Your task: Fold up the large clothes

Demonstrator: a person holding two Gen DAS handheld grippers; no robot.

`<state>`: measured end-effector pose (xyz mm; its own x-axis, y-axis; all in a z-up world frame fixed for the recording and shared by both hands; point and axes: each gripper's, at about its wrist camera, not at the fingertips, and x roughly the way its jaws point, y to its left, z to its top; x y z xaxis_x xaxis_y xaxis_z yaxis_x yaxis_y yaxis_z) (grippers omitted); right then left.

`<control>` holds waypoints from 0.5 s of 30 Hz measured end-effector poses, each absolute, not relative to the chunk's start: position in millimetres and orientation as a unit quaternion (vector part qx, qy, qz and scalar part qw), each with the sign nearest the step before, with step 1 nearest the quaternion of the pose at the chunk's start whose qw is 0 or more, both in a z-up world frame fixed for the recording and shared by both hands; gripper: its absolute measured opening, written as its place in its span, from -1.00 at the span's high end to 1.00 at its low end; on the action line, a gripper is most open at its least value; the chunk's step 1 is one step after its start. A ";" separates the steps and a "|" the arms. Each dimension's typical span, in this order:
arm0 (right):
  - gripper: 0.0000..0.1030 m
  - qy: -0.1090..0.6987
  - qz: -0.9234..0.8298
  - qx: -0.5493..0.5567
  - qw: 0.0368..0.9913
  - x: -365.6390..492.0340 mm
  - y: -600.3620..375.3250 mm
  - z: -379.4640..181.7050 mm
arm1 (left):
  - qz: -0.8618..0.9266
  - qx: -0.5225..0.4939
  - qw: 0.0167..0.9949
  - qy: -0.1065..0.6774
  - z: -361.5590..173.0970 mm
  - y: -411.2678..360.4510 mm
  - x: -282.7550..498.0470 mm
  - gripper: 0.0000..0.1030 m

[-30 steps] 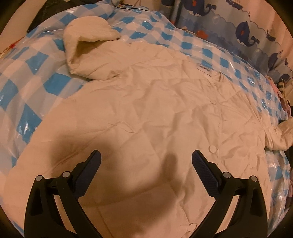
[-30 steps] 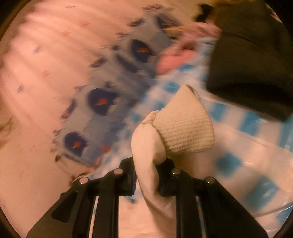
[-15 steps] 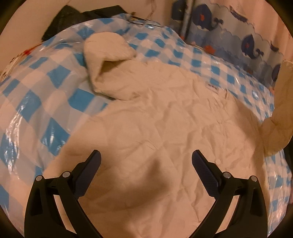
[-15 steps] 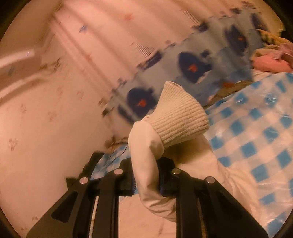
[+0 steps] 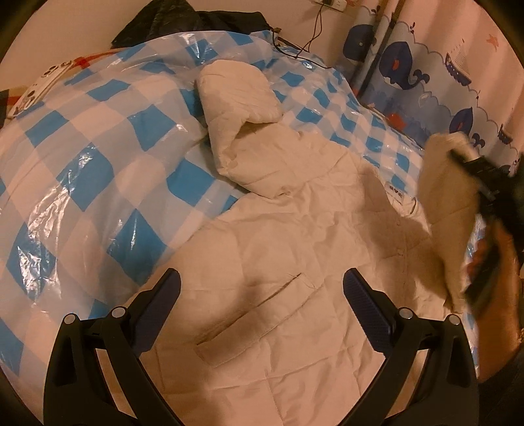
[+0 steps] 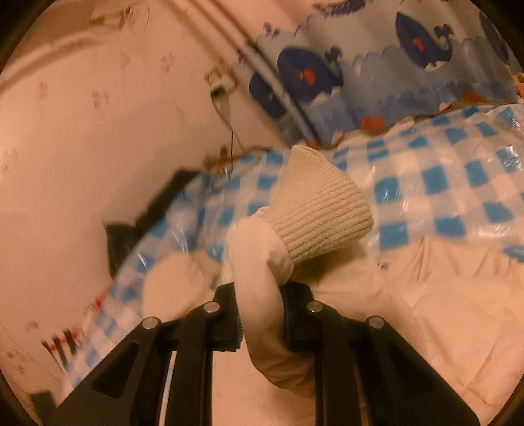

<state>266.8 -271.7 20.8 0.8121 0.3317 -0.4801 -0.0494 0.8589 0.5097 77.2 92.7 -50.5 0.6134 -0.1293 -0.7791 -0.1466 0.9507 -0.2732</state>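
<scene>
A cream padded jacket (image 5: 294, 249) lies spread on a blue-and-white checked plastic sheet (image 5: 98, 157), its hood (image 5: 239, 98) at the far end and a slanted pocket (image 5: 249, 314) near me. My left gripper (image 5: 262, 295) hovers open above the pocket, nothing between its fingers. My right gripper (image 6: 260, 314) is shut on the jacket's sleeve (image 6: 258, 278) just behind the ribbed knit cuff (image 6: 317, 209). In the left wrist view that sleeve (image 5: 448, 203) is lifted over the jacket's right side, with the right gripper (image 5: 488, 196) blurred.
A whale-print curtain (image 5: 425, 75) hangs along the far right. Dark bundles (image 5: 196, 19) sit behind the sheet by the wall, and a cable (image 5: 311, 36) runs down from a wall socket. A white patterned object (image 5: 42, 85) lies at the far left edge.
My right gripper has swung the held sleeve across toward the jacket body, entering the left wrist view at right. My left gripper has pulled back and risen; the pocket now shows below it.
</scene>
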 end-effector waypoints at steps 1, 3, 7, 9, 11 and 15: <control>0.63 0.300 0.102 0.233 0.920 271.9 -262.0 8.5 | 0.005 -0.159 0.884 0.440 -50.4 94.6 77.0 -0.86; 0.63 0.316 0.096 0.207 0.921 275.8 -242.1 -6.2 | 0.005 -0.166 0.883 0.440 -50.2 99.4 75.8 -0.86; 0.63 0.356 0.090 0.136 0.920 281.3 -203.8 -40.9 | 0.001 -0.176 0.880 0.442 -50.7 104.3 76.3 -0.86; 0.58 0.376 0.093 0.101 0.917 281.0 -186.1 -54.9 | -0.002 -0.180 0.878 0.443 -51.2 105.0 76.8 -0.86; 0.43 0.402 0.101 0.067 0.908 282.8 -168.8 -68.3 | -0.005 -0.181 0.877 0.444 -51.8 104.4 77.1 -0.86; -0.17 0.424 0.134 0.060 0.894 282.4 -147.3 -80.2 | -0.014 -0.185 0.875 0.447 -53.0 103.3 77.5 -0.86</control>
